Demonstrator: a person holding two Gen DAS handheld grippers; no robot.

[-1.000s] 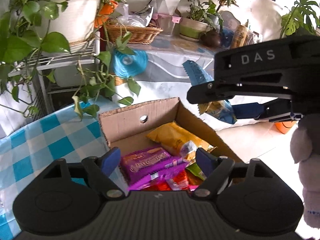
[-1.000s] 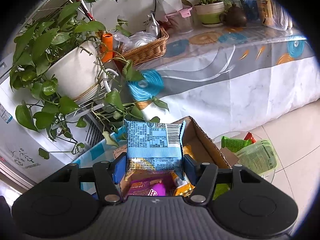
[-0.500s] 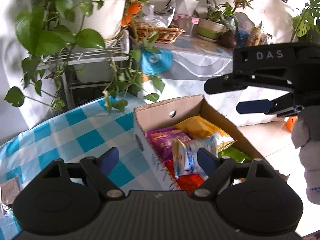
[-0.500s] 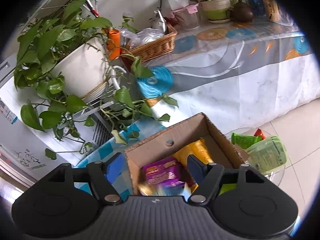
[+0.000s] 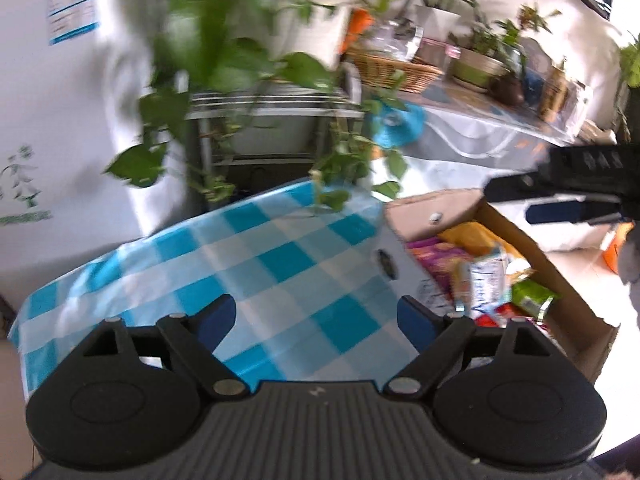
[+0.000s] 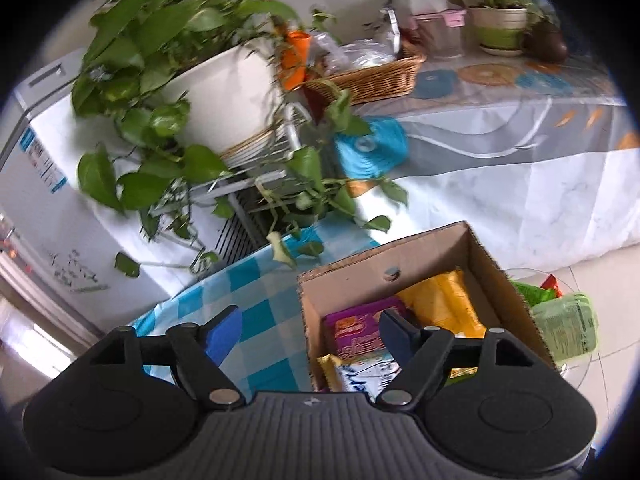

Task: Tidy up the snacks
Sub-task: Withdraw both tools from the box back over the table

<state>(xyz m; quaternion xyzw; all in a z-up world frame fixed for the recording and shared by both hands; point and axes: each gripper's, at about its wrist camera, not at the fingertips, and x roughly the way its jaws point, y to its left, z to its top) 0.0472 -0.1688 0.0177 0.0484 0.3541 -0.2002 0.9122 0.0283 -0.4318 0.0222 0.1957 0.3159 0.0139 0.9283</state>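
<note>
A cardboard box (image 5: 516,236) (image 6: 344,280) stands on the blue-checked tablecloth (image 5: 280,264) at its right edge. It holds several snack packs: a purple one (image 6: 356,332), a yellow one (image 6: 444,304) and a blue-and-white one (image 5: 486,280) (image 6: 368,376) lying on top. My left gripper (image 5: 316,320) is open and empty over the cloth, left of the box. My right gripper (image 6: 310,330) is open and empty above the box's near left corner; it also shows from the side in the left wrist view (image 5: 560,196).
A trailing pothos plant (image 6: 168,92) on a metal rack hangs over the table's far edge. Behind, a draped table (image 6: 500,128) holds a wicker basket (image 6: 376,76) and pots. A glass bowl with green packs (image 6: 564,328) sits right of the box.
My right gripper opened and dropped the blue-and-white pack into the box, then drew back. My left gripper swung left, off the box and over the checked cloth.
</note>
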